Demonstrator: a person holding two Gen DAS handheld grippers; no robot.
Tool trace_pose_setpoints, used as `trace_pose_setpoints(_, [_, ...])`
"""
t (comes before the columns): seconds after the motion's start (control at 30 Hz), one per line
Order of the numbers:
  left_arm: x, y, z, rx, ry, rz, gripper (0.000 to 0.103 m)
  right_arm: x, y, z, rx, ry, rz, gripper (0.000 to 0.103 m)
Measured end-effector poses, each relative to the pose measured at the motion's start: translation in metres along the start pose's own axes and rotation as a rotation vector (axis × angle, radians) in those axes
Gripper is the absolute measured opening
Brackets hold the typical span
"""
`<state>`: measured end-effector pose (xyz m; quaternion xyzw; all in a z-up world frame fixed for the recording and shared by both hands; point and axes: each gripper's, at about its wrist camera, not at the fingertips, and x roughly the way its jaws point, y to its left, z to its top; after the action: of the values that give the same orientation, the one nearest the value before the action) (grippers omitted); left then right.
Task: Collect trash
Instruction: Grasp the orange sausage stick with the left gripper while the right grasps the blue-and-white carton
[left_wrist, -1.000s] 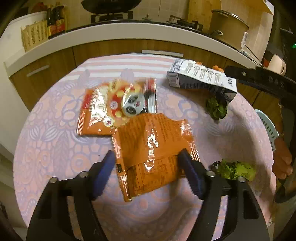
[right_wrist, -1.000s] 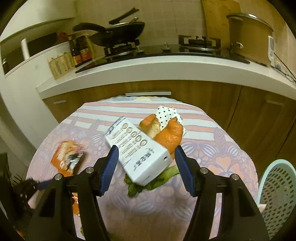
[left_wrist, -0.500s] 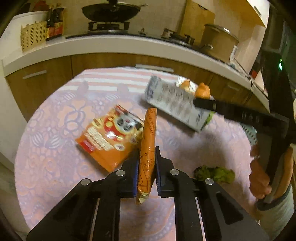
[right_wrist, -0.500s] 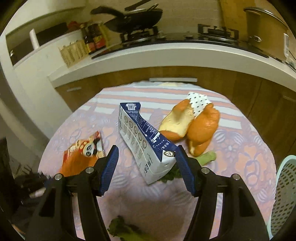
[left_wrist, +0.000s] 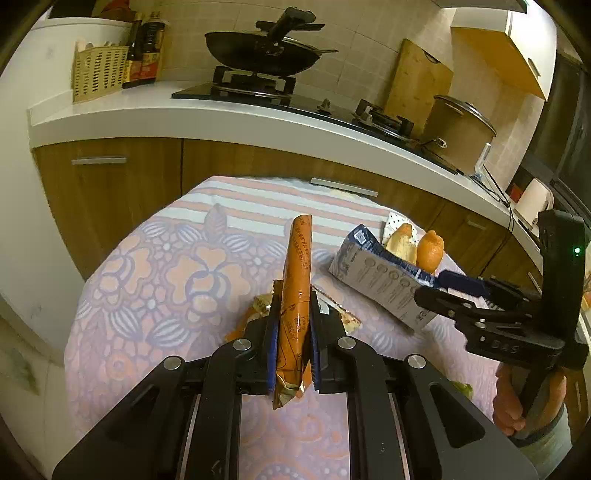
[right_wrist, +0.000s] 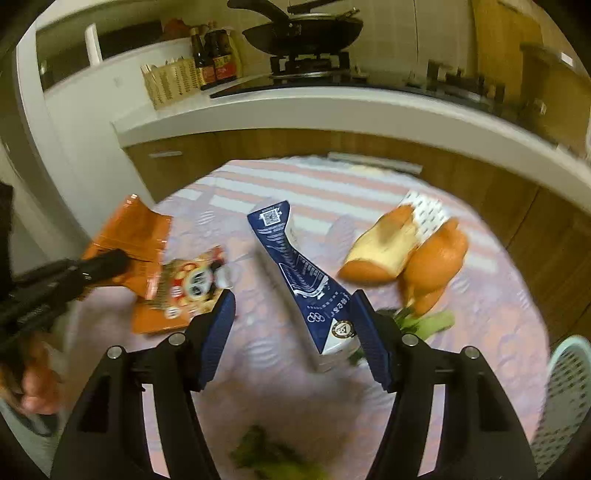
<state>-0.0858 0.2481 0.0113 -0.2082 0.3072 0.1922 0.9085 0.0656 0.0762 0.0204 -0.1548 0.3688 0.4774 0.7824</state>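
Note:
My left gripper (left_wrist: 293, 314) is shut on an orange snack wrapper (left_wrist: 297, 280) and holds it edge-on above the table; it also shows in the right wrist view (right_wrist: 129, 232). My right gripper (right_wrist: 291, 321) is open, its fingers on either side of a blue-and-white milk carton (right_wrist: 306, 284) lying on the table. The carton also shows in the left wrist view (left_wrist: 380, 280). A panda snack packet (right_wrist: 184, 291) lies left of the carton. Orange peels (right_wrist: 410, 258) and a dotted paper (right_wrist: 424, 214) lie to the right.
Green vegetable scraps lie by the carton (right_wrist: 428, 321) and near the front edge (right_wrist: 273, 454). A pale mesh basket (right_wrist: 569, 398) stands beside the table at right. The kitchen counter (left_wrist: 221, 118) with a wok (left_wrist: 258, 55) runs behind the table.
My left gripper closed on the orange wrapper and lifted it off the table, turning it edge-on. My right gripper moved in around the milk carton, still open.

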Motion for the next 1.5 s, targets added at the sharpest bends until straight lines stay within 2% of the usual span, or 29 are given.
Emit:
trace_pose_setpoints(0.17, [0.007,-0.001,0.006,0.009,0.001,-0.013,0.011,0.006,0.003,0.01,-0.061,-0.017,-0.05,0.065])
trace_pose_setpoints(0.27, [0.01,-0.003,0.011,0.011,-0.003,-0.022,0.011,0.018,0.003,0.013,-0.104,0.007,-0.057,0.071])
trace_pose_setpoints(0.3, [0.011,-0.004,0.012,0.011,-0.003,-0.023,0.011,0.024,0.003,0.014,-0.115,0.018,-0.039,0.076])
trace_pose_setpoints(0.43, [0.019,-0.007,0.016,0.015,0.008,-0.03,0.011,0.042,0.007,0.015,-0.159,0.064,-0.067,0.076])
trace_pose_setpoints(0.5, [0.021,-0.009,0.016,0.017,0.012,-0.033,0.011,0.046,0.007,0.017,-0.146,0.075,-0.029,0.076])
trace_pose_setpoints(0.57, [0.023,-0.012,0.015,0.024,0.015,-0.032,0.011,0.048,0.008,0.018,-0.136,0.069,-0.016,0.07])
trace_pose_setpoints(0.63, [0.024,-0.013,0.015,0.026,0.017,-0.032,0.011,0.049,0.008,0.019,-0.125,0.071,0.01,0.051])
trace_pose_setpoints(0.67, [0.024,-0.013,0.015,0.027,0.018,-0.034,0.011,0.05,0.007,0.02,-0.12,0.077,0.009,0.045])
trace_pose_setpoints(0.7, [0.024,-0.013,0.015,0.027,0.018,-0.033,0.011,0.052,0.007,0.02,-0.116,0.087,0.003,0.031])
trace_pose_setpoints(0.77, [0.024,-0.013,0.015,0.027,0.016,-0.034,0.011,0.054,0.006,0.019,-0.109,0.089,0.015,0.023])
trace_pose_setpoints(0.83, [0.023,-0.013,0.016,0.025,0.013,-0.036,0.011,0.049,0.006,0.018,-0.105,0.072,0.019,0.009])
trace_pose_setpoints(1.0, [0.016,-0.015,0.019,0.032,0.002,-0.036,0.011,0.038,0.007,0.019,-0.11,0.064,0.037,0.008])
trace_pose_setpoints(1.07, [0.012,-0.014,0.019,0.03,-0.005,-0.033,0.011,0.035,0.009,0.018,-0.102,0.08,0.058,0.011])
trace_pose_setpoints(1.1, [0.01,-0.014,0.019,0.027,-0.007,-0.034,0.011,0.034,0.008,0.017,-0.088,0.098,0.072,0.023])
trace_pose_setpoints(1.13, [0.008,-0.013,0.018,0.025,-0.009,-0.036,0.011,0.032,0.008,0.015,-0.074,0.109,0.079,0.047])
trace_pose_setpoints(1.2, [0.005,-0.014,0.017,0.027,-0.011,-0.036,0.011,0.027,0.01,0.011,-0.073,0.095,0.072,0.079])
trace_pose_setpoints(1.27, [0.001,-0.015,0.015,0.031,-0.014,-0.035,0.011,0.023,0.014,0.005,-0.093,0.079,0.056,0.079])
trace_pose_setpoints(1.4, [-0.002,-0.013,0.012,0.024,-0.013,-0.039,0.011,0.035,0.017,-0.004,-0.086,0.127,0.063,0.079])
trace_pose_setpoints(1.5, [-0.004,-0.015,0.011,0.027,-0.013,-0.039,0.011,0.048,0.023,-0.008,-0.113,0.158,0.026,0.078])
